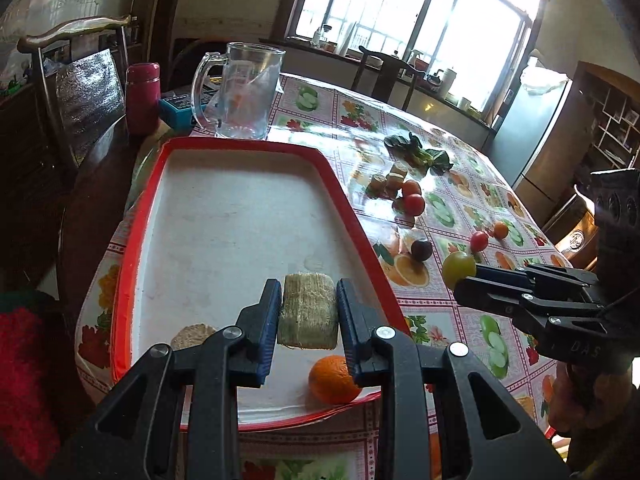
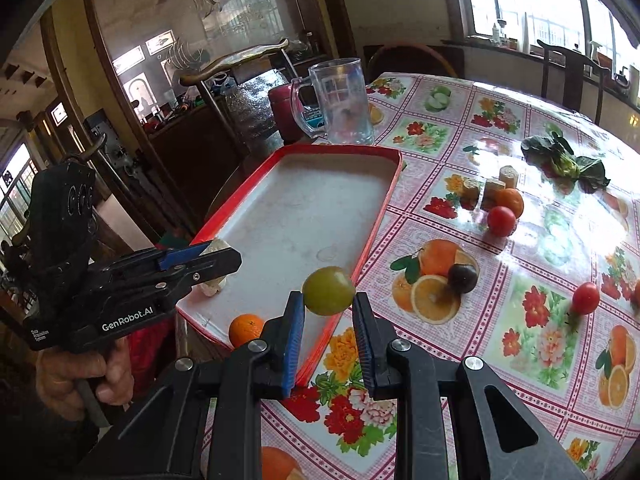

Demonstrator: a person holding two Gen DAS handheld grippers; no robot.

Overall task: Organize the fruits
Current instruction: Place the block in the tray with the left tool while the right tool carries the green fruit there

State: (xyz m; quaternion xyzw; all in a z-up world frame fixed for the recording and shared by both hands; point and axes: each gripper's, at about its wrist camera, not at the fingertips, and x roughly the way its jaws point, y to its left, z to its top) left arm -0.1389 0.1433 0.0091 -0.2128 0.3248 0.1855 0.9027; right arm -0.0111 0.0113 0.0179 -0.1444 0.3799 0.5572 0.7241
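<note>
My left gripper [image 1: 309, 292] is shut on a pale fibrous sugarcane piece [image 1: 308, 316], held low over the near end of the red-rimmed white tray [image 1: 344, 188]. An orange [image 1: 334, 380] and another tan piece [image 1: 192, 334] lie in the tray. My right gripper [image 2: 328, 298] is shut on a round green fruit [image 2: 329, 290], above the tray's right rim [image 2: 376, 220]. In the right wrist view the left gripper [image 2: 224, 258] hangs at the tray's left side. Loose on the cloth lie tomatoes [image 2: 501, 221], a dark plum [image 2: 463, 278], an orange [image 2: 510, 201] and sugarcane pieces [image 2: 492, 188].
A glass mug [image 1: 240, 92], a maroon flask [image 1: 142, 98] and a blue box [image 1: 180, 110] stand beyond the tray's far end. Leafy greens [image 2: 564, 162] lie further back on the flowered tablecloth. A wooden chair [image 1: 72, 40] stands at the table's left.
</note>
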